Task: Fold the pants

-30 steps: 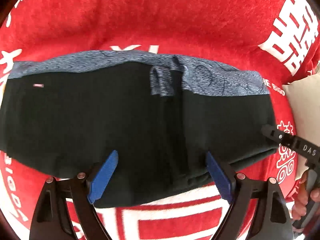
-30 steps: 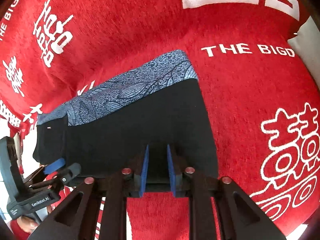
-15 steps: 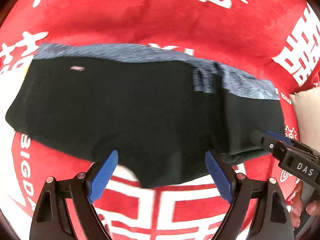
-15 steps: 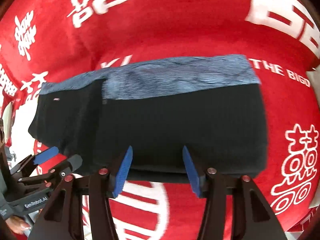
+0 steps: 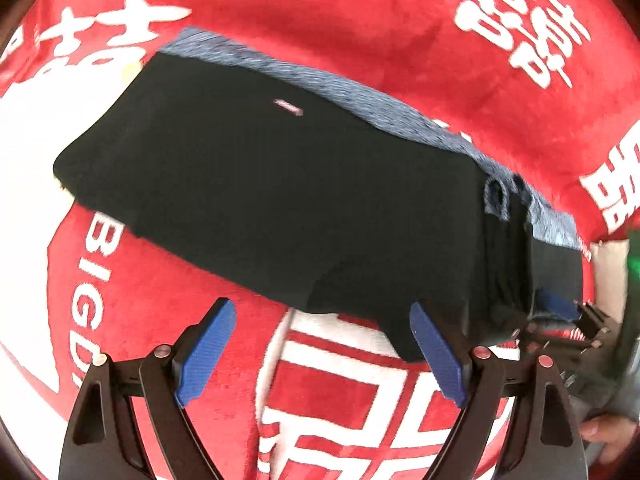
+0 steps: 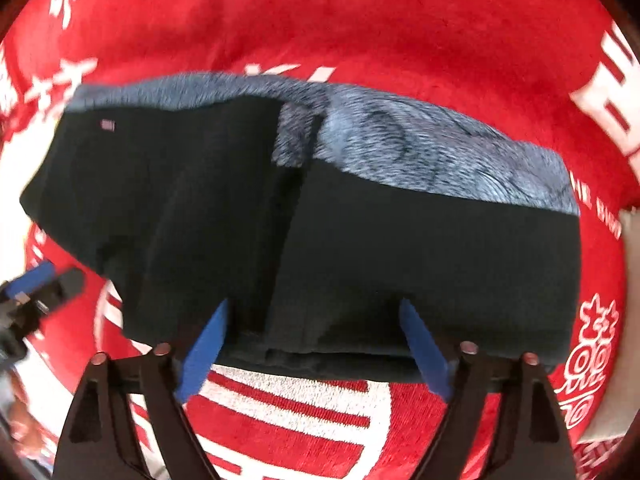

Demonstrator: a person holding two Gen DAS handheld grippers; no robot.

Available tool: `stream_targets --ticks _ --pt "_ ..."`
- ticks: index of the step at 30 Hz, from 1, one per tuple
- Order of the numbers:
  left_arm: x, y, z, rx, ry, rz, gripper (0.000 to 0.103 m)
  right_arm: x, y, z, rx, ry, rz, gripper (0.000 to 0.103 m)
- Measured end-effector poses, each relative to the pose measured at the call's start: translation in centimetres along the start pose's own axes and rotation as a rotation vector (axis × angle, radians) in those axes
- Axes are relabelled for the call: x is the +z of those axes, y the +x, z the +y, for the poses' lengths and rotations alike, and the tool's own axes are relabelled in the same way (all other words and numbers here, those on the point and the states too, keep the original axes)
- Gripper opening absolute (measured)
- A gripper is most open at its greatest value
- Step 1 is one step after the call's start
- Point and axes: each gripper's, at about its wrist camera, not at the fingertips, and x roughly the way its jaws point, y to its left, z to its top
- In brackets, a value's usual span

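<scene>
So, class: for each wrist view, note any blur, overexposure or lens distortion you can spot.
Left wrist view: the pants waistband is smeared by motion blur, the left edge is blown out white, and the fisheye bends the red blanket. Right wrist view: the waistband is blurred, and the left gripper is streaked.

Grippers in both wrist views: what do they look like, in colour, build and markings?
Both look the same. The left gripper and right gripper each have black plastic arms with triangular cut-outs, small reddish round fasteners at the joints, and flat blue textured pads on the fingers. No cable, sleeve or readable lettering shows on either.
</scene>
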Motion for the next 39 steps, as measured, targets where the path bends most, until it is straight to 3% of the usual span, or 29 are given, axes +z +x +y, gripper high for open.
stream_targets --ticks 3,16,31,39 --pt "-0.2 -0.3 2.1 -0.017 -0.054 0.001 0.09 -0.1 1.0 1.7 -0.062 -0.088 0.024 0.102" --pt "1.9 -2.0 11.9 -0.191 -0.375 -0.149 0.09 -0.3 1.9 2.5 -0.087 -0.054 0.004 0.103" --pt "2.7 1.0 15.8 -0.429 -0.549 -0.217 0.09 -0.1 2.0 2.4 -0.093 -0.052 0.002 0.103" --pt "4.5 1.0 15.6 -0.455 -0.567 -0.269 0.09 -0.4 2.0 2.3 -0.093 -0.046 -0.01 0.103"
